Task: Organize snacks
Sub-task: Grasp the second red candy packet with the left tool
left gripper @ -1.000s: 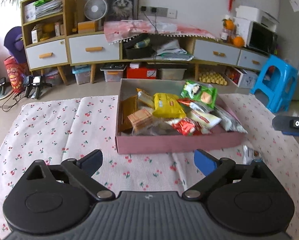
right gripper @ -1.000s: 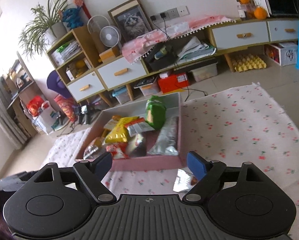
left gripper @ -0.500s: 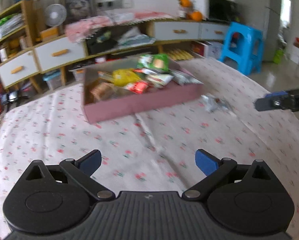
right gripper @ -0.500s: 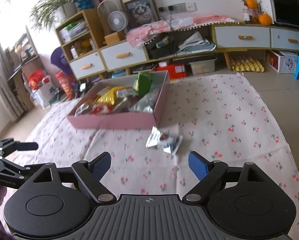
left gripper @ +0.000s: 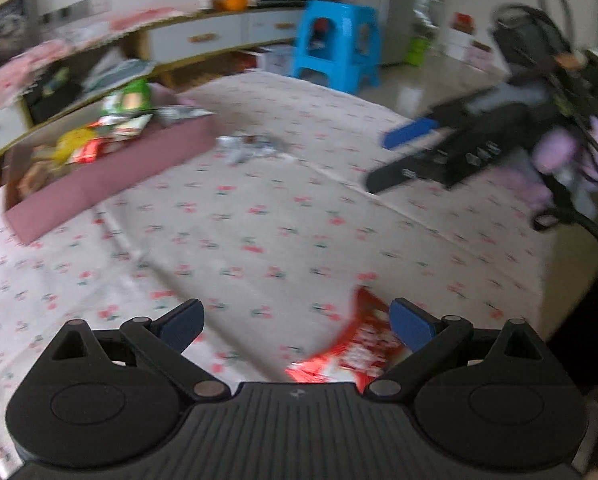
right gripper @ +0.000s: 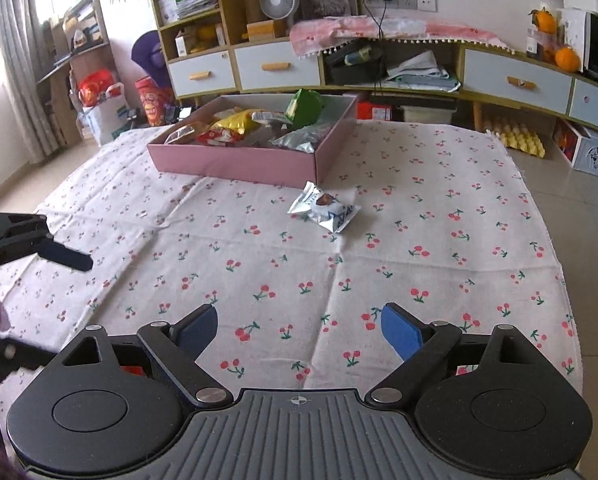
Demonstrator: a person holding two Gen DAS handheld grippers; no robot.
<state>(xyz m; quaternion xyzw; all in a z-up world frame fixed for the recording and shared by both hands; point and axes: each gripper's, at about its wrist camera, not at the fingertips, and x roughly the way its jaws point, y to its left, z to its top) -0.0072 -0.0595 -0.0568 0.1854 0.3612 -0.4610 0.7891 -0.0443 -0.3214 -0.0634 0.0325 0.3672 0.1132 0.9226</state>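
Note:
A pink box (right gripper: 239, 164) full of snack packets stands at the far side of the cherry-print cloth (right gripper: 339, 272); it also shows blurred in the left wrist view (left gripper: 111, 176). A silver-blue packet (right gripper: 325, 210) lies loose on the cloth just in front of the box's corner. A red packet (left gripper: 359, 344) lies on the cloth against the right finger of my left gripper (left gripper: 295, 316), which is open and does not press on it. My right gripper (right gripper: 299, 318) hovers over bare cloth, its jaws opening with nothing between them.
The cloth ends at the right on tiled floor (right gripper: 579, 200). A blue stool (left gripper: 335, 52) stands beyond the cloth's far corner. Low cupboards with drawers (right gripper: 275, 66) line the back wall. One finger of the left gripper (right gripper: 65, 257) reaches in at the left.
Both views have drawn back from the box. The left view swung right and rolled, bringing the red packet in by its right finger. The right jaws stand a little wider.

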